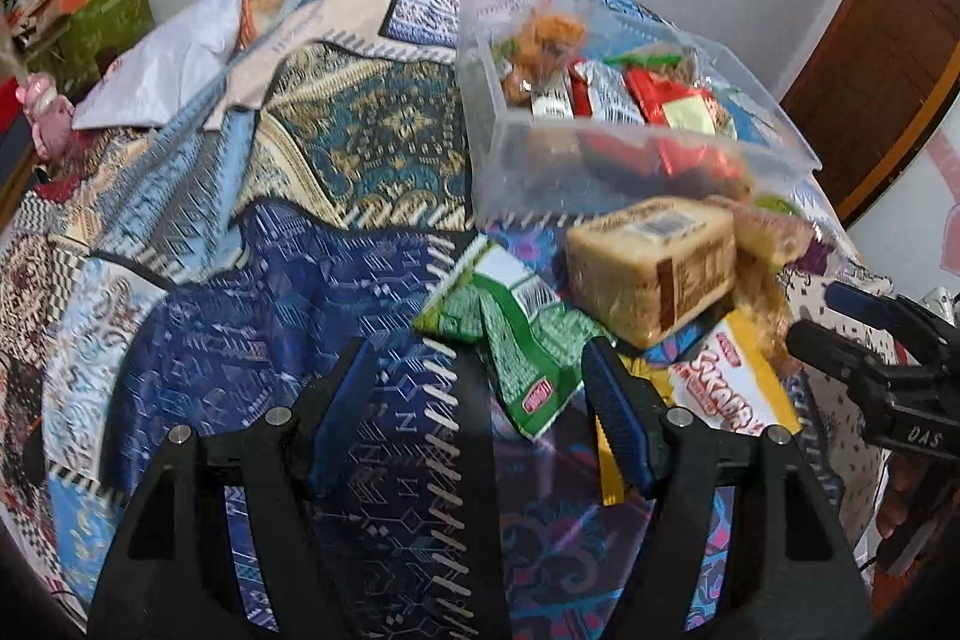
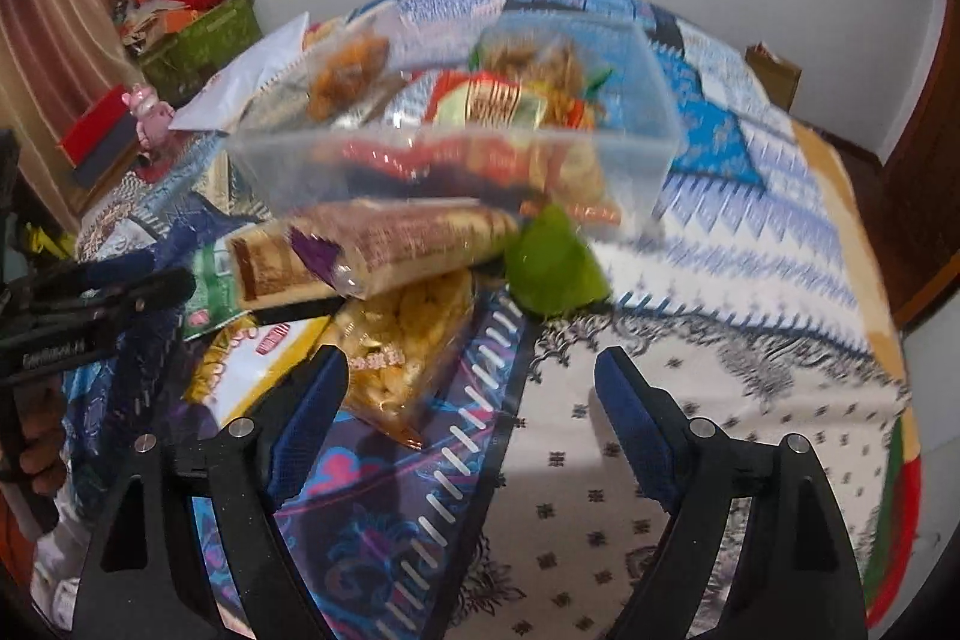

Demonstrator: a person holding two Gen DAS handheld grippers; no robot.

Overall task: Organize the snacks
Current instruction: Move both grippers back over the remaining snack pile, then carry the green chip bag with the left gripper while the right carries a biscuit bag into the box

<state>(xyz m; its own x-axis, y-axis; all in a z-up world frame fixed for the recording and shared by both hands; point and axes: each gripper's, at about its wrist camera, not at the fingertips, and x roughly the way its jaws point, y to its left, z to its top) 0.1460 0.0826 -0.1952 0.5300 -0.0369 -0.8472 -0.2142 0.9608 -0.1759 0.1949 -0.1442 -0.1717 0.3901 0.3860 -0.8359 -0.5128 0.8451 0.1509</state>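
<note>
A clear plastic box holding several wrapped snacks sits on the patchwork bedspread. In front of it lie a wrapped brown loaf cake, a green snack packet and a yellow-and-white biscuit packet. My left gripper is open just above the cloth, with the green packet's near end between its fingertips, untouched. My right gripper is open over the cloth, and a clear bag of yellow puffs lies by its left finger. The box, the loaf cake and a green pouch lie beyond it.
A white plastic bag lies at the far left of the bed. Beyond it are a green box of red items and a pink toy. A wooden door stands at the right. Each gripper shows at the edge of the other's view.
</note>
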